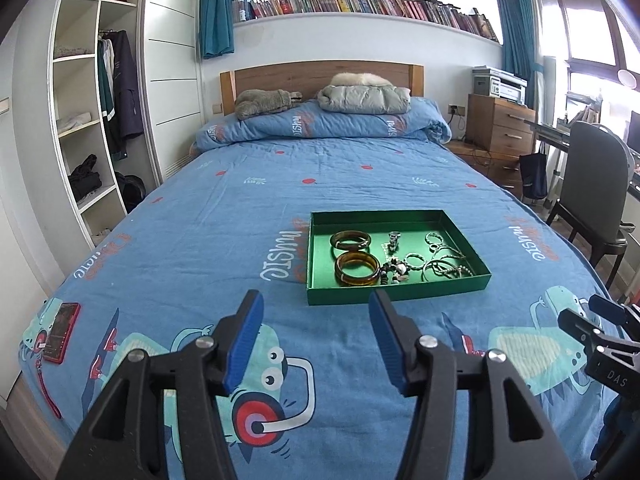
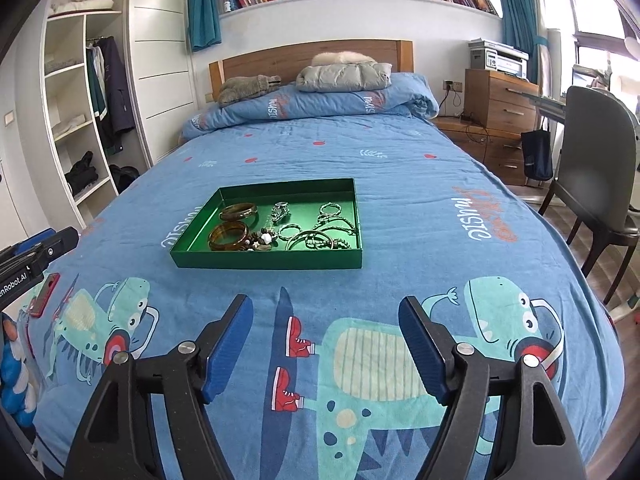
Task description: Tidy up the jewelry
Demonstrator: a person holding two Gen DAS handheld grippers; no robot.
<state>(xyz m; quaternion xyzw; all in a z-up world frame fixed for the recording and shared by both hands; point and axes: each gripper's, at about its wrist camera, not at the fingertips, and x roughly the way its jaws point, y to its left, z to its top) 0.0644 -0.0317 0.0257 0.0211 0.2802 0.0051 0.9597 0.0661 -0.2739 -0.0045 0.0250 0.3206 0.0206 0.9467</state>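
A shallow green tray (image 1: 316,248) (image 2: 200,260) lies on the blue bedspread. In it are two amber bangles (image 1: 357,269) (image 2: 228,236), a dark bangle (image 1: 350,239) (image 2: 239,211), a beaded bracelet (image 1: 394,270) (image 2: 262,239), a ring (image 1: 394,238) (image 2: 280,209) and several silver bracelets (image 1: 440,264) (image 2: 320,236). My left gripper (image 1: 316,300) is open and empty, just short of the tray's near wall. My right gripper (image 2: 326,306) is open and empty, nearer the foot of the bed. The right gripper also shows at the right edge of the left wrist view (image 1: 588,316).
A red phone (image 1: 60,332) (image 2: 44,294) lies on the bed's left edge. A folded quilt (image 1: 320,124) and jackets sit at the headboard. A wardrobe (image 1: 92,120) stands left. A chair (image 2: 596,172), desk and drawers (image 2: 500,100) stand right.
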